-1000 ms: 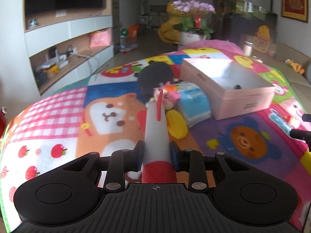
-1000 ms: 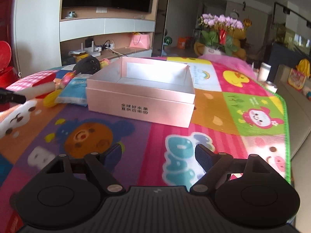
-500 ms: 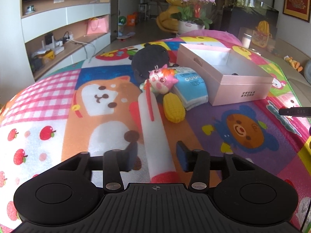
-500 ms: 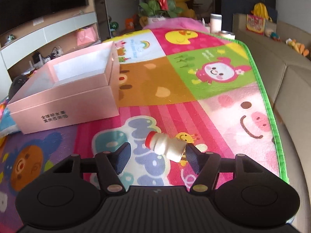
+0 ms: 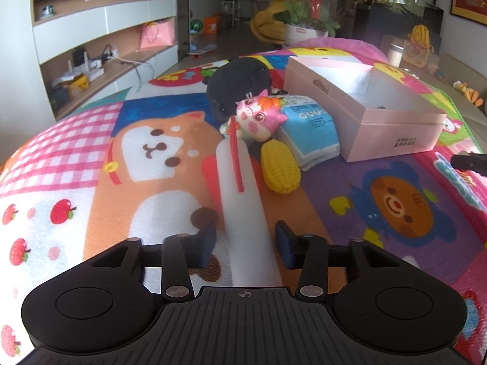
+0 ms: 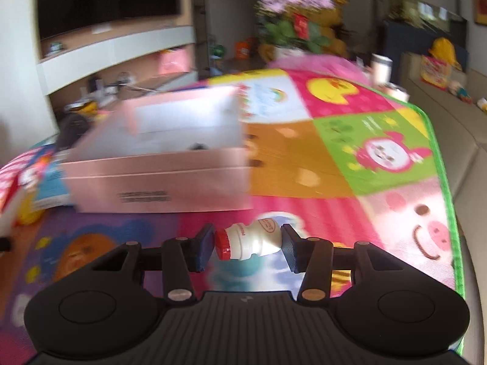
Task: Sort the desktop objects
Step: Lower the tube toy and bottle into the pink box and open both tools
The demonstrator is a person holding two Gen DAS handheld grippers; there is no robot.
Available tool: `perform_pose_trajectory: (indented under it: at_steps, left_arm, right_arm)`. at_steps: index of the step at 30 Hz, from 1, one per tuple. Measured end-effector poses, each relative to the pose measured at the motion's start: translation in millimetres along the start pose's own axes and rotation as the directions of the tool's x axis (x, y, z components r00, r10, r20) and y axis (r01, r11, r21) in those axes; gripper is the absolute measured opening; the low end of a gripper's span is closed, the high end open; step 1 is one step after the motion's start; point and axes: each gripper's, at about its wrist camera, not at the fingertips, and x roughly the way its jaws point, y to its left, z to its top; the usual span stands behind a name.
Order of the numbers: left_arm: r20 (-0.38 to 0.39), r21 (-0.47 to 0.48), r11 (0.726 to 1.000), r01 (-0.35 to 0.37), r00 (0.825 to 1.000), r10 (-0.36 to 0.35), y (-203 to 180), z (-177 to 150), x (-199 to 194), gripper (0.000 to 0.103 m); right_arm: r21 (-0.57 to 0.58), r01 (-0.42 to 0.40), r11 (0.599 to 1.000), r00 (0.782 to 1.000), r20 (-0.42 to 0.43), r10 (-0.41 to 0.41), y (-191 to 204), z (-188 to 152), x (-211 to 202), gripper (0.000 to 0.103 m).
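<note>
My left gripper (image 5: 245, 240) is open. A white foam tube with a red strip (image 5: 243, 203) lies on the mat between its jaws, touching neither. Beyond it lie a yellow toy corn (image 5: 280, 167), a pink cat toy (image 5: 258, 118), a blue tissue pack (image 5: 310, 130), a black plush (image 5: 240, 82) and an open pink box (image 5: 380, 121). My right gripper (image 6: 247, 248) is shut on a small white drink bottle with a red cap (image 6: 249, 241), held sideways and lifted above the mat. The pink box (image 6: 161, 179) lies ahead to its left.
The colourful cartoon play mat (image 5: 152, 152) covers the surface; its green edge (image 6: 444, 182) runs along the right beside a beige sofa. A small dark item (image 6: 199, 146) lies inside the box. The right gripper's tip (image 5: 468, 161) shows at the left view's right edge.
My left gripper opened and let go of the foam tube, which now lies on the mat. My right gripper swung onto the bottle, closed on it and lifted it toward the box.
</note>
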Motion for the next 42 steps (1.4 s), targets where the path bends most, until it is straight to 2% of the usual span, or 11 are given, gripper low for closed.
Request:
perform_pose_trajectory:
  at_steps: [2,7,15,21,26,28,30,32,34,37,42]
  left_arm:
    - [-0.001,-0.017,1.000,0.005,1.000,-0.005,4,0,-3,0.032]
    - [0.042,0.002,1.000,0.010,0.999,-0.010,6,0,-31,0.032]
    - [0.083,0.086,0.983,0.161,0.982,-0.168,-17,10,-87,0.032]
    - [0.138,0.096,0.946,0.309,0.937,-0.320,-43,43,-104,0.032]
    - [0.234,0.119,0.913,0.390,0.883,-0.407,-70,115,-86,0.032]
    - [0.258,0.088,0.908,0.410,0.871,-0.418,-81,149,-64,0.033]
    - [0.267,0.049,0.910,0.411,0.873,-0.409,-88,180,-40,0.044]
    - [0.279,-0.007,0.910,0.414,0.875,-0.396,-84,198,-23,0.070]
    - [0.292,-0.037,0.913,0.406,0.878,-0.379,-72,201,-19,0.079]
    - [0.310,-0.042,0.946,0.322,0.904,-0.294,-49,181,-21,0.094]
    - [0.306,0.032,0.988,0.153,0.939,-0.156,-33,125,-31,0.098]
  right_arm:
    - [-0.043,-0.040,0.998,0.999,-0.003,0.040,15,-3,-9,0.046]
    - [-0.112,-0.091,0.990,0.996,-0.015,0.090,43,-12,-25,0.046]
    - [-0.190,-0.131,0.973,0.991,-0.011,0.131,59,-17,-63,0.047]
    - [-0.228,-0.112,0.967,0.990,0.059,0.128,61,-10,-91,0.047]
    - [-0.235,-0.047,0.971,0.979,0.184,0.092,55,16,-109,0.047]
    - [-0.244,-0.013,0.970,0.971,0.228,0.070,54,30,-110,0.047]
    - [-0.256,0.017,0.967,0.963,0.264,0.053,54,42,-108,0.046]
    - [-0.257,0.044,0.965,0.956,0.292,0.034,55,55,-103,0.046]
    - [-0.251,0.085,0.964,0.948,0.319,0.000,53,65,-98,0.046]
    - [-0.230,0.103,0.968,0.943,0.333,-0.022,43,78,-90,0.047]
    - [-0.144,0.041,0.989,0.955,0.297,0.003,33,107,-55,0.047]
